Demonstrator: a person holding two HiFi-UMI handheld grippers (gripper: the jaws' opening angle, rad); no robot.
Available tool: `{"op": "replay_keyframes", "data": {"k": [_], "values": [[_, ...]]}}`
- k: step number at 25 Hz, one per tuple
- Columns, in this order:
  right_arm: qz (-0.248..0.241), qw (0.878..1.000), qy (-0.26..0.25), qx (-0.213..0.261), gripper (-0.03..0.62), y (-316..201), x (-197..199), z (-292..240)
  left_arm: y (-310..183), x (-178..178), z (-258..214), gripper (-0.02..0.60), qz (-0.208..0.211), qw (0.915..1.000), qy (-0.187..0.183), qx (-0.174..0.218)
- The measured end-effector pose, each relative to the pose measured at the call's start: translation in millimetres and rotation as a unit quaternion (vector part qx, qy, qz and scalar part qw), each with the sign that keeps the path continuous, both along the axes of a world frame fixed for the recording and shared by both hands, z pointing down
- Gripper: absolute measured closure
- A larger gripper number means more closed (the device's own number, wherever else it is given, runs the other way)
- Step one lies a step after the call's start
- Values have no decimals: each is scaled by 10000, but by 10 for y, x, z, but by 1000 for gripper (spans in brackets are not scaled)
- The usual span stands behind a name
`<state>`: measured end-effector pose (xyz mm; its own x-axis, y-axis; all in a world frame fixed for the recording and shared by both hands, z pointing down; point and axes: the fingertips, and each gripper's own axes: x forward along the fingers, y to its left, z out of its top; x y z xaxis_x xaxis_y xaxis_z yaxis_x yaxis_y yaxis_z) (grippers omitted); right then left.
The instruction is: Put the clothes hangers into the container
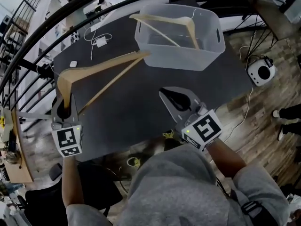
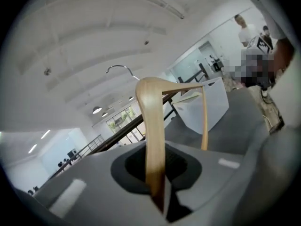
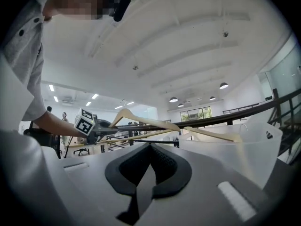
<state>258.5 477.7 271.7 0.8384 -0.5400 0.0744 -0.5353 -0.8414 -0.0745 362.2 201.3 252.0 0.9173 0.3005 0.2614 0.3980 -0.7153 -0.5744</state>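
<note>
Left tongs [image 1: 66, 108] at the lower left of the head view, jaws drawn narrow and clamped on one arm of a wooden hanger [image 1: 101, 69]. The left gripper view confirms it: the wood runs straight up out of the pinch [image 2: 157, 173] and the hanger [image 2: 153, 126] bends over at the top of the frame's middle.

Now the relation that matters. The hanger's long axis runs from the lower left up toward the upper right, and its far tip sits just beside the left wall of the container [image 1: 178, 55], not yet over the rim. The container lies up and right of the left tongs, across the dark table [image 1: 131, 121], with a second hanger [image 1: 162, 19] already lying inside it.

Right tongs [image 1: 175, 100] sit centre frame, nearer the container, but their jaws are together with nothing between them [image 3: 148, 173]. That view looks across at the held hanger [image 3: 141, 121] and the container's near wall [image 3: 244, 154].

So it's the left's job, I'd say: lift the tip over the near rim along that same diagonal, then lower it in. The risk looks like the long bar catching the rim.
</note>
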Motion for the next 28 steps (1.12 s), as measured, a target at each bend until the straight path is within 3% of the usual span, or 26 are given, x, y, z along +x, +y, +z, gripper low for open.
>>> {"op": "replay_keyframes", "data": {"k": [5,13,18,25,27,28], "values": [[421,9987,47,273,597,705,42,35,1218,614,-336,540,954,9921,376,728],[1328,9895,-51,566,595,1672,-80,137,2738,1399,-471,540,1918,9592,585,1991],[1833,9811,-92,619,595,2071,-196,168,3550,1584,-258,540,2629,9194,536,2877],[2557,9651,-154,547,597,2553,-512,224,4431,1473,499,540,3518,8476,349,3958],[2728,9604,-176,533,596,2647,-613,246,4528,1449,681,540,3601,8372,277,4107],[2804,9582,-195,525,597,2688,-665,258,4556,1458,743,540,3586,8374,232,4119]]}}
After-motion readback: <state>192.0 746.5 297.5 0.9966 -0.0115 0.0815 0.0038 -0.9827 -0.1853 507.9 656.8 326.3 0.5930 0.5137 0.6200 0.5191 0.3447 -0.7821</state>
